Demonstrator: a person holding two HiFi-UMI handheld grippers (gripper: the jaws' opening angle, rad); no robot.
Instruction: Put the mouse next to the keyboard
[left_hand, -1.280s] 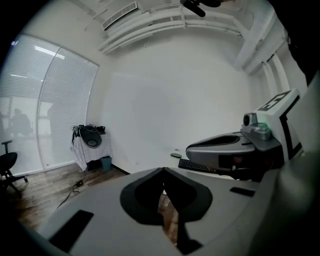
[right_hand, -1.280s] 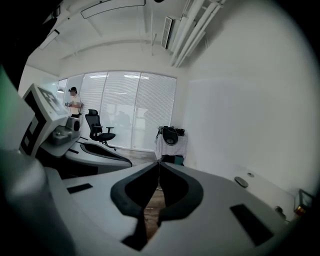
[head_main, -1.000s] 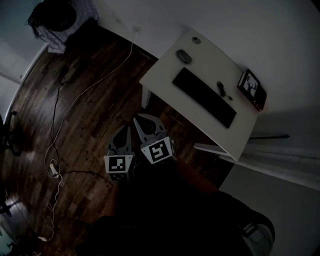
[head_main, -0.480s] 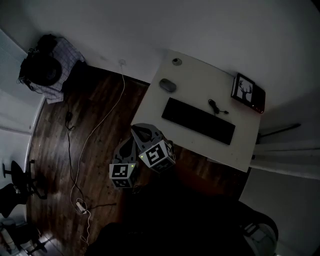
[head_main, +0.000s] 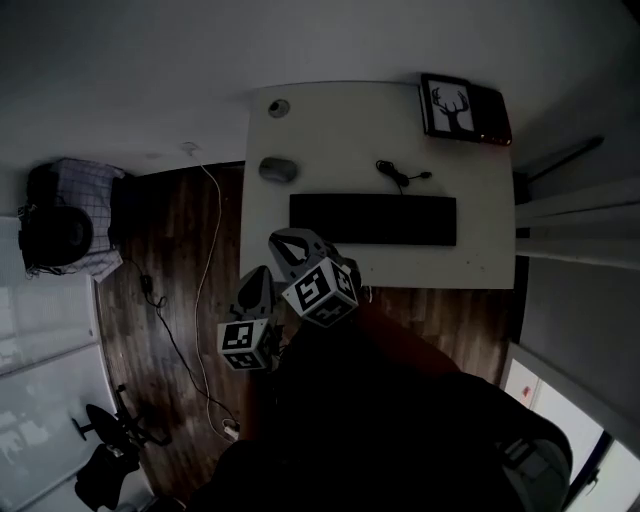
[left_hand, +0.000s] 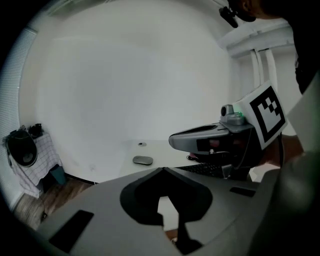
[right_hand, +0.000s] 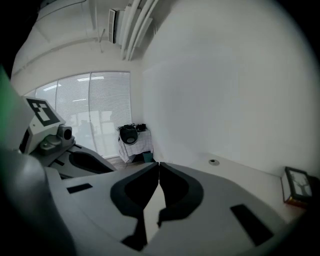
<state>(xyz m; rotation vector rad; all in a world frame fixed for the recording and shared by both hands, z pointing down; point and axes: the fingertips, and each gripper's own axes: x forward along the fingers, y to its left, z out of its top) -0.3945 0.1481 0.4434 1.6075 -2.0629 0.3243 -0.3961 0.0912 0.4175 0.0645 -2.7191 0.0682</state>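
Grey mouse (head_main: 278, 169), black keyboard (head_main: 372, 219), white table (head_main: 340, 120), dark brown wooden floor (head_main: 170, 270), and a pale checked cloth (head_main: 92, 185).

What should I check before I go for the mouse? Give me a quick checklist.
1. Mouse in the open: ok. It lies alone on the table with nothing on it.
2. Jaws open for a grasp: not ok. The left gripper and right gripper are both shut and empty.
3. Gripper at the mouse: not ok. Both hang by the table's near left corner, short of it.
4. Spot beside the keyboard: ok. The table is bare round its left end.
5. Cable out of the way: ok. It lies behind the keyboard, apart from the mouse.
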